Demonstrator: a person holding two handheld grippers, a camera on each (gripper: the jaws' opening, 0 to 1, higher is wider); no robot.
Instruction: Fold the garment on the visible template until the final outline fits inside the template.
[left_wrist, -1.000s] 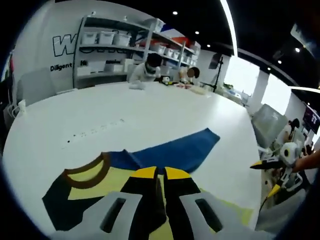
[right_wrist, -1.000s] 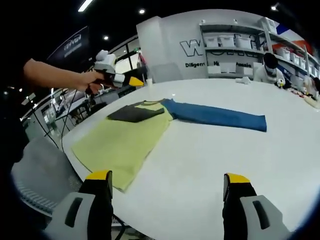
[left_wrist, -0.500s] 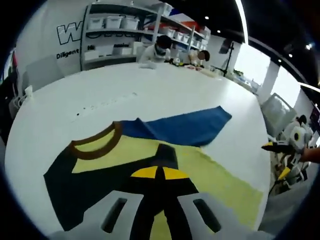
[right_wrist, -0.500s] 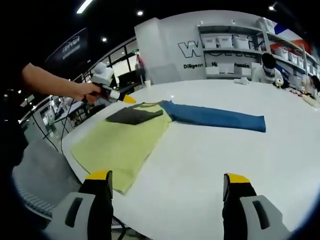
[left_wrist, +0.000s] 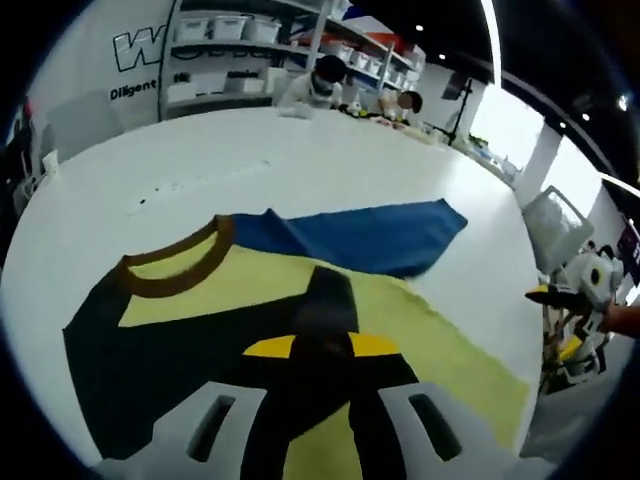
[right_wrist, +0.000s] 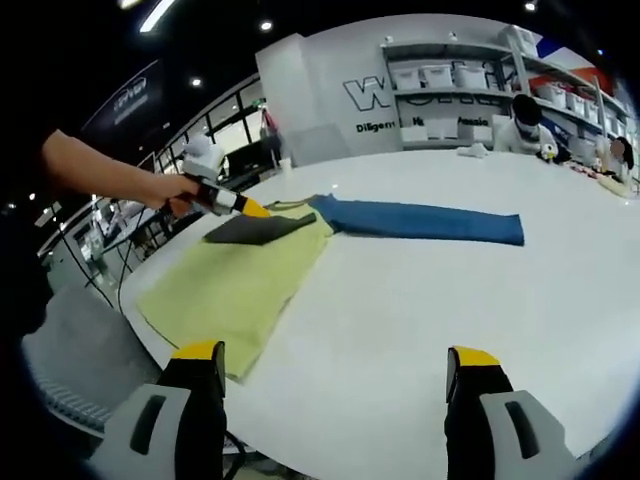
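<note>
Item: garment, a yellow shirt with a brown collar, a dark sleeve folded across the chest and a blue sleeve stretched out flat. Location: spread on the white bench, near the edge closest to you. In the right gripper view the same garment lies to the left of centre, its yellow body running toward the bench edge and the blue sleeve reaching away to the right.

Item: your left gripper. Yellow tips drawn together with no visible gap, low over the dark folded sleeve; whether cloth is pinched between them cannot be told from this angle. In the right gripper view this left gripper is held in your hand, its yellow tip at the collar end of the garment, by the dark sleeve.

Item: your right gripper. Jaws spread wide, nothing between them, above the near bench edge and well apart from the blue sleeve. In the left gripper view it shows as the right gripper, off the far right edge of the bench.

Background: shelving with white bins against the far wall; two people seated at the far end of the bench; a grey chair beside the near edge.
</note>
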